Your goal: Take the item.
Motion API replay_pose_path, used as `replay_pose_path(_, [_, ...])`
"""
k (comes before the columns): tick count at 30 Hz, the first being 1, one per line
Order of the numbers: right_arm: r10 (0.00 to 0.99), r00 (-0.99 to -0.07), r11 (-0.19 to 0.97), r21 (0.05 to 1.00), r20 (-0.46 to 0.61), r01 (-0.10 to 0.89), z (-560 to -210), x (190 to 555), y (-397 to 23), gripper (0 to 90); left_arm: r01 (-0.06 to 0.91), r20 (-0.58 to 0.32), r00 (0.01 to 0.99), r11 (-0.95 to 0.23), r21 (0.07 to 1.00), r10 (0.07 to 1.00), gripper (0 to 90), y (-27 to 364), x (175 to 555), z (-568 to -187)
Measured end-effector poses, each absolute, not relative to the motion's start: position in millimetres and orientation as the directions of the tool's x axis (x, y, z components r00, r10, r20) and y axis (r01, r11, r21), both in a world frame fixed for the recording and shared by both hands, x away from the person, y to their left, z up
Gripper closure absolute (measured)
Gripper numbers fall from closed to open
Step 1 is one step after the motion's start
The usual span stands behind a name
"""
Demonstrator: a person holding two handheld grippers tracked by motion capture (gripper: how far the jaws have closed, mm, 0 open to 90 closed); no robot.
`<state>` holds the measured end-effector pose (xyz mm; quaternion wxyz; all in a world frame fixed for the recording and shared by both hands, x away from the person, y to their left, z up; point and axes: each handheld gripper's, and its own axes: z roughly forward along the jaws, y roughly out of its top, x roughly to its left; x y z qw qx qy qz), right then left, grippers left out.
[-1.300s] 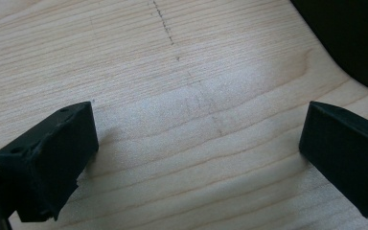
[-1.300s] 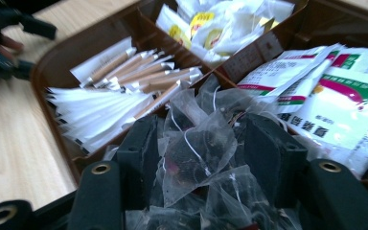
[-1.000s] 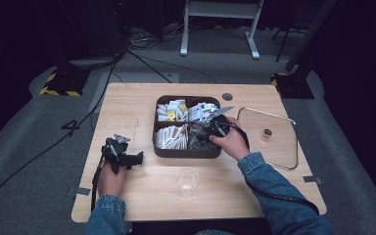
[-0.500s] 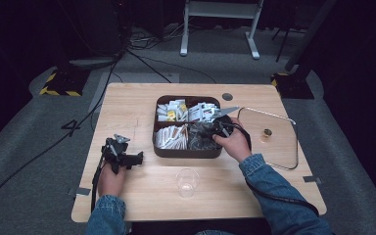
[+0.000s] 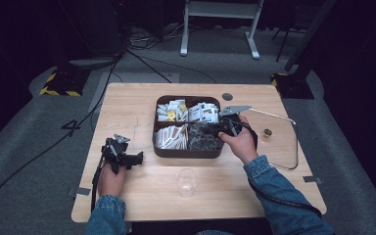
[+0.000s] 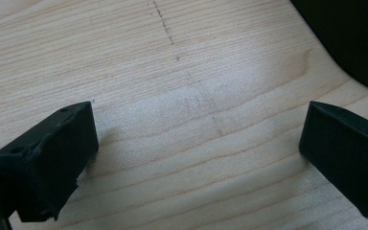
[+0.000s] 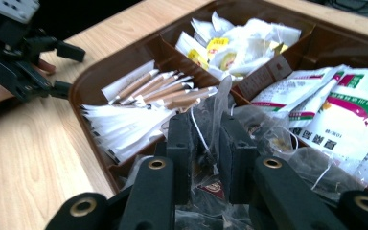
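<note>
Right gripper view shows the right gripper (image 7: 206,143) low in the frame, its jaws pinching a clear tea bag (image 7: 219,103) over the brown tray (image 7: 91,72). At the right edge lie white sachets (image 7: 345,112) with green and red print; the writing is too blurred to read. High view shows also a cup (image 5: 186,181) at the lower centre. Left gripper (image 6: 196,158) view has spread jaws over bare table (image 6: 172,96).
</note>
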<state>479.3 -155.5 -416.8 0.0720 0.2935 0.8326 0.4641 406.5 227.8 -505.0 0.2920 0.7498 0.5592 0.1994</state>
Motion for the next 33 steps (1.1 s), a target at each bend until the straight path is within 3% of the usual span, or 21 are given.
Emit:
replay_pose_path(19, [0.455,-0.872,0.336,0.872,0.179,0.355,-391.6,433.0,-166.6,77.2,0.724,-0.029,0.289,-0.199,0.661,0.957,0.0,227.0,406.4,-505.1])
replay_pose_path(33, [0.398,-0.905,0.374,0.874,0.149,0.309,-381.4,413.3,-158.0,77.1,0.724,-0.029,0.289,-0.199,0.66,0.957,0.0,227.0,406.4,-505.0])
